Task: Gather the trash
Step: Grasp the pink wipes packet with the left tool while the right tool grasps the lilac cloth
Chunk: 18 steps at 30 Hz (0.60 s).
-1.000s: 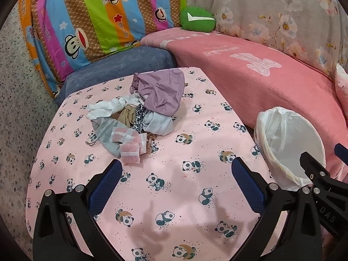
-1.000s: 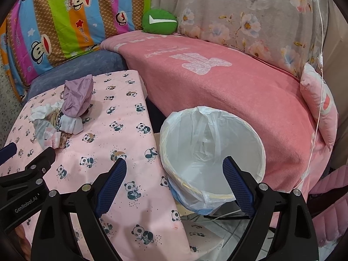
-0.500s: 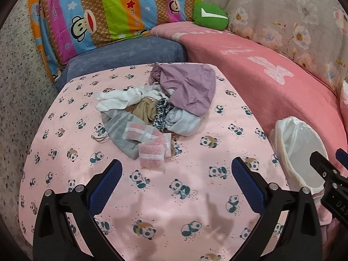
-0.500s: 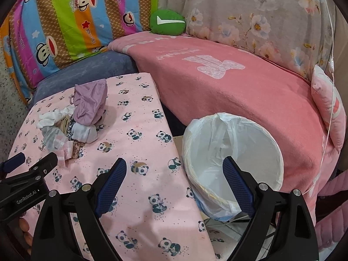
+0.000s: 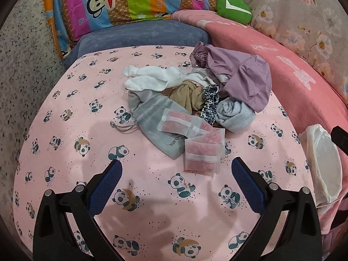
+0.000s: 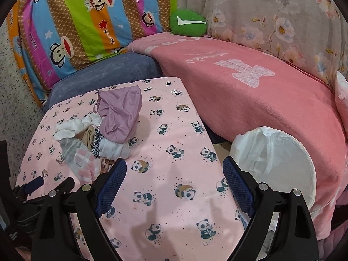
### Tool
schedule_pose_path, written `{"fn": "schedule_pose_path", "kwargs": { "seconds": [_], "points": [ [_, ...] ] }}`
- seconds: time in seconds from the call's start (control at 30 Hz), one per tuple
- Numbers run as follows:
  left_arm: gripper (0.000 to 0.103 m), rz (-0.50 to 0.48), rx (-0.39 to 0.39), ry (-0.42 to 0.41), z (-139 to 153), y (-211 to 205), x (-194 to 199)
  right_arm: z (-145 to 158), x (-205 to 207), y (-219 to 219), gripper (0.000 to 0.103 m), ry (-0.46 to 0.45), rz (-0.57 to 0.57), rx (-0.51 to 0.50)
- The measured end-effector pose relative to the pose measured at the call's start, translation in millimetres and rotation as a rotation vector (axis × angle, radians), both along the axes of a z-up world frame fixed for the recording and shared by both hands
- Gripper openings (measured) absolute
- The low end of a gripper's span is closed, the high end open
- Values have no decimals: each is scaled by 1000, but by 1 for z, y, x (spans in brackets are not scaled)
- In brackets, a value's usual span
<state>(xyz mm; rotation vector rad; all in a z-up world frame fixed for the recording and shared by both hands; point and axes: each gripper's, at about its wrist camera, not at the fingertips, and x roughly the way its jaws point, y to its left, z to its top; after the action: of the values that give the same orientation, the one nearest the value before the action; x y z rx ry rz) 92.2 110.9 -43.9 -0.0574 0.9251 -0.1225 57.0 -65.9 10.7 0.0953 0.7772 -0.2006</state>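
While both stay spread and empty, the left hand-held gripper has neared the pink packets.

Beside the lined bin, the bench carries one heap of cloth: one purple bag, one grey pouch, one white sock pair, one tan piece, one leopard scrap, one grey roll. Three pink sachets lie in front.

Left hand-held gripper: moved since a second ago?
Yes. The left hand-held gripper has closed in on the clothes pile; the pink sachets now lie just ahead.
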Motion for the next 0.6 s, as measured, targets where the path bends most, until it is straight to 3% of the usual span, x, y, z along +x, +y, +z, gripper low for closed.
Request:
{"fn": "schedule_pose_path", "kwargs": {
  "seconds": [0.1,0.27,0.37,0.53,0.6],
  "points": [
    [96,-31,2,9,-8,-6,8,-3,12,7,89,5,9,7],
    [95,-72,-73,47,-22,-11,21,-10,30,16,89,19,23,19],
    [83,-84,-116,66,-29,-8,24,-13,40,21,89,28,29,21],
    [41,-129,-203,93,-32,-1,26,-18,52,28,89,37,40,22],
    [30,-139,-217,98,-32,2,25,-20,58,32,89,40,49,24]
  ]
}}
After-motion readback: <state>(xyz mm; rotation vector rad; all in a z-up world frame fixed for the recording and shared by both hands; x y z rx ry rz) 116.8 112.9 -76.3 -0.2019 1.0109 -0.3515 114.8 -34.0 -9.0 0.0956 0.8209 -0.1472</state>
